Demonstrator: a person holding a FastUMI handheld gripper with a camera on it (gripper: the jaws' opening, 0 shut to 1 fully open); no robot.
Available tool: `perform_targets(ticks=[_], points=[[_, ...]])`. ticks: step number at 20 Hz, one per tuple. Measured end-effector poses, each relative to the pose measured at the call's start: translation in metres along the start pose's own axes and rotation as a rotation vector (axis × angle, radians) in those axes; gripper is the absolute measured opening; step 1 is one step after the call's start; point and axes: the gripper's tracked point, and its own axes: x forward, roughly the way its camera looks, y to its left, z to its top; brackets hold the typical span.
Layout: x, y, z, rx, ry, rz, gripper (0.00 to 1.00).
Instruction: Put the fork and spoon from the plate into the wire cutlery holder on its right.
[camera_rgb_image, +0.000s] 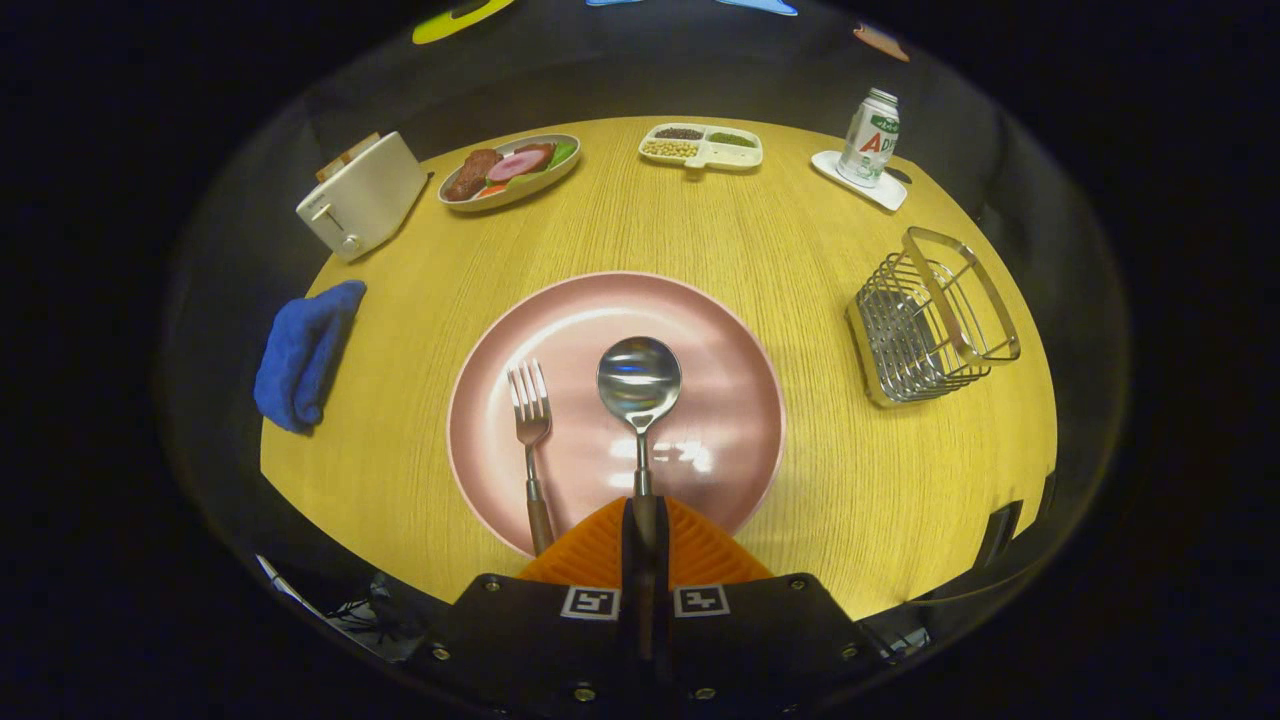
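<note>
With the spoon (639, 385) lying bowl-up on the pink plate (720, 340), we see its handle running back between the gripper (645, 540) fingers, which are closed tight on it. Fork (531, 430) lies just left of the spoon, parallel, tines pointing away from us, handle end over the plate's near rim. Wire cutlery holder (930, 320) stands on the wooden table (800, 250) to the plate's right, apart from it. Far side: toaster (362, 195), a dish of food (510, 170), a divided snack tray (702, 147), a can (868, 138) on a white coaster (885, 192). Blue cloth (305, 352) sits at the table's left edge.
</note>
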Motion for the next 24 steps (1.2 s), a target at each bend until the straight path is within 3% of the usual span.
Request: perform_targets(ticks=[10,24], points=[[-0.037,-0.04,0.042,0.024,-0.076,-0.015,0.05],[-0.073,-0.156,0.077,-0.032,-0.071,-0.154,0.05]])
